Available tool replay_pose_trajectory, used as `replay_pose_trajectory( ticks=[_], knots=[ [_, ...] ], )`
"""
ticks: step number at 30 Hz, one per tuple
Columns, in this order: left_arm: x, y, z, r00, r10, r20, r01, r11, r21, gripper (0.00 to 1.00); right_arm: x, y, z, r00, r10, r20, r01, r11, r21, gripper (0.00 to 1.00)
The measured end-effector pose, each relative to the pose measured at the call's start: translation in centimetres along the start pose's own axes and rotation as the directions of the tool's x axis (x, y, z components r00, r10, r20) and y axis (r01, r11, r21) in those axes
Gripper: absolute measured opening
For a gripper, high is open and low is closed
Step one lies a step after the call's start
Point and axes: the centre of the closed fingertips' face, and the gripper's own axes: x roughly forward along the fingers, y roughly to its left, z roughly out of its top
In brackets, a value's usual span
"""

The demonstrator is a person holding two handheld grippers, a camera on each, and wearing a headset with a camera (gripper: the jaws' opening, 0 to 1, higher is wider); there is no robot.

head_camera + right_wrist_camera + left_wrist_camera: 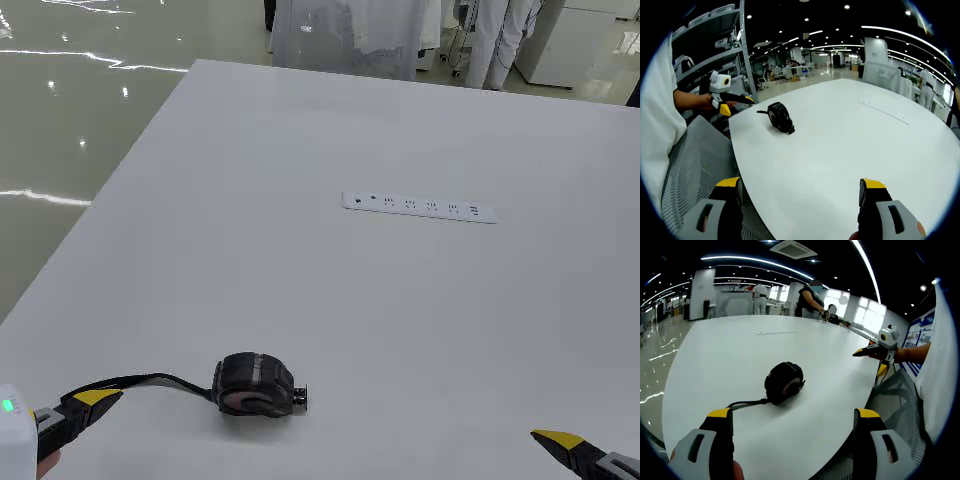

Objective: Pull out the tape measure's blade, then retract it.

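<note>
The tape measure (255,385) lay on the white desk (400,300), near the left gripper (793,414) and well apart from the right gripper (800,182). The fingers of both were wide open and held nothing. The case looked rigid, compact and rather heavy. It seemed best to clamp its body and pull the blade by the small end hook (300,398).

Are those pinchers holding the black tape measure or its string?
Nothing is held. The left gripper and right gripper are both open, and the tape measure lies free on the table, its strap ending beside the left gripper's jaw.
</note>
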Motion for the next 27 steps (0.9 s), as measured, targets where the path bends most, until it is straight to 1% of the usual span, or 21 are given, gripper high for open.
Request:
replay_pose_trajectory(
  ticks=[12, 16, 20, 22, 23, 27],
  knots=[
    [0.3, -0.1, -0.3, 0.9998, -0.011, -0.014, 0.011, 1.0, 0.0, 0.98, 0.2, -0.1, -0.2, 1.0, 0.001, -0.003, -0.001, 1.0, 0.001, 0.99],
    [0.5, 0.0, -0.3, 0.9997, -0.015, -0.019, 0.015, 1.0, -0.012, 0.98, 0.3, -0.2, 0.0, 1.0, 0.001, 0.001, -0.001, 1.0, -0.002, 0.99],
    [0.6, 0.0, -0.1, 0.9997, -0.016, -0.016, 0.015, 1.0, -0.003, 0.95, 0.5, -0.4, 0.1, 1.0, 0.005, -0.002, -0.005, 1.0, 0.0, 0.99],
    [0.8, 0.1, 0.1, 0.9997, -0.023, -0.01, 0.023, 1.0, -0.01, 0.95, 0.7, -0.5, 0.1, 1.0, 0.006, -0.002, -0.006, 1.0, -0.002, 0.99],
    [0.9, 0.1, 0.1, 0.9995, -0.028, -0.015, 0.028, 0.999, -0.016, 0.94, 0.8, -0.5, 0.1, 0.9999, 0.01, -0.005, -0.01, 1.0, -0.002, 0.99],
    [1.0, 0.4, 0.4, 0.9997, -0.021, -0.009, 0.021, 1.0, -0.01, 0.91, 1.0, -0.8, 0.4, 0.9999, 0.011, -0.005, -0.011, 1.0, -0.006, 0.99]
  ],
)
